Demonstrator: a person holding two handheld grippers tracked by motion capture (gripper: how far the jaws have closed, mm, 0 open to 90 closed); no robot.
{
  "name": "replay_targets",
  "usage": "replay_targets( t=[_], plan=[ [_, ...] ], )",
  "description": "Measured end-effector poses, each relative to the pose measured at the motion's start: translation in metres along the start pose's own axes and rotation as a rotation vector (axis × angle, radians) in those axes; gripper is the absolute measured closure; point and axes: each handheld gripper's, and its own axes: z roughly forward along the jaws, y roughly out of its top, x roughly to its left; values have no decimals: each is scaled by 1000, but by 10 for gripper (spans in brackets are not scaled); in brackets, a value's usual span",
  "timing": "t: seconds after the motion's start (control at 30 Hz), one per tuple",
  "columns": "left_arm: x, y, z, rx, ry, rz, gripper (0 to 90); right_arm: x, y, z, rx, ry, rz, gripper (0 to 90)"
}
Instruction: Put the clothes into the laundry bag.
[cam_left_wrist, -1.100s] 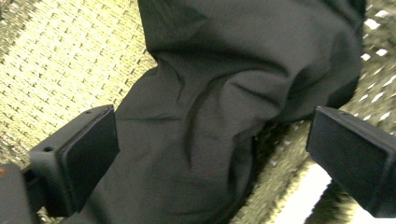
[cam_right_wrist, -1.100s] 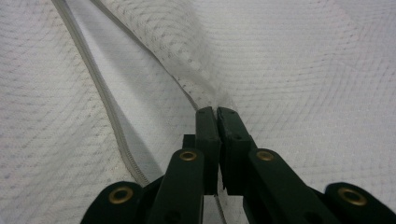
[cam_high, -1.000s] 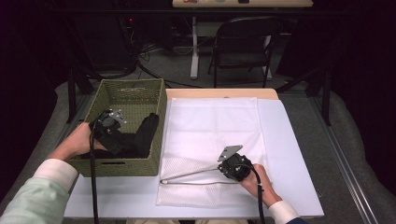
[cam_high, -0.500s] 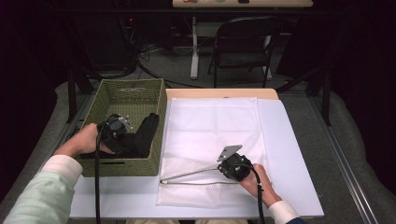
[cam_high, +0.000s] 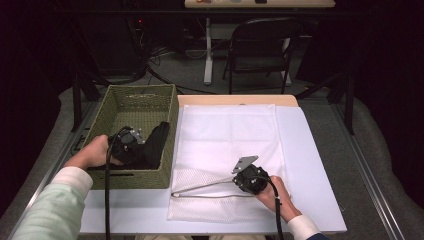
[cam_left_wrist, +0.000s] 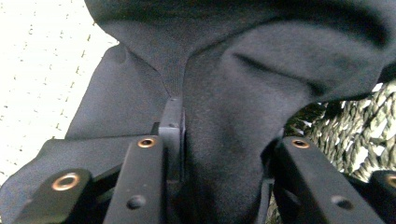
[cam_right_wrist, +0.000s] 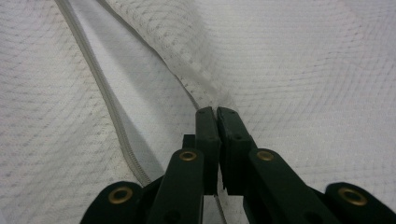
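Between the jaws of the left gripper (cam_high: 131, 146), which have just been closing, one black garment (cam_left_wrist: 243, 93) is bunched inside one woven basket (cam_high: 107, 120). At the zipper edge of one white mesh laundry bag (cam_high: 227, 145), the right gripper (cam_right_wrist: 217, 114) is clamped shut, the mouth held up. On the table (cam_high: 310, 165), the garment is judged not yet bagged.

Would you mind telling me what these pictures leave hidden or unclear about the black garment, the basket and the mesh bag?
- Black garment: what kind it is; high view, bunched and partly behind the left gripper.
- Left gripper's far jaw tip: left gripper view, buried in cloth, though the jaws have just been closing on it.
- Woven basket: floor under the garment, high view.
- Mesh bag: contents, if any; layers overlap.
- Zipper: slider cut off, right gripper view.
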Motion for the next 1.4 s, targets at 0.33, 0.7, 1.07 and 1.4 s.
replay_targets(
  t=[0.33, 0.7, 1.07, 1.4],
  plan=[
    [-3, -8, -15, -21, 26, 31, 689, -2, 0, -1, -8, 5, 6, 875],
    [-5, -4, -31, -2, 53, 26, 692, -4, 1, -3, -21, 1, 18, 879],
    [-6, -1, -47, -21, 78, 29, 693, -7, 2, -5, -37, -17, 17, 880],
    [-7, 4, -64, -25, 83, 43, 694, -10, 1, -8, -47, -32, 27, 880]
  ],
)
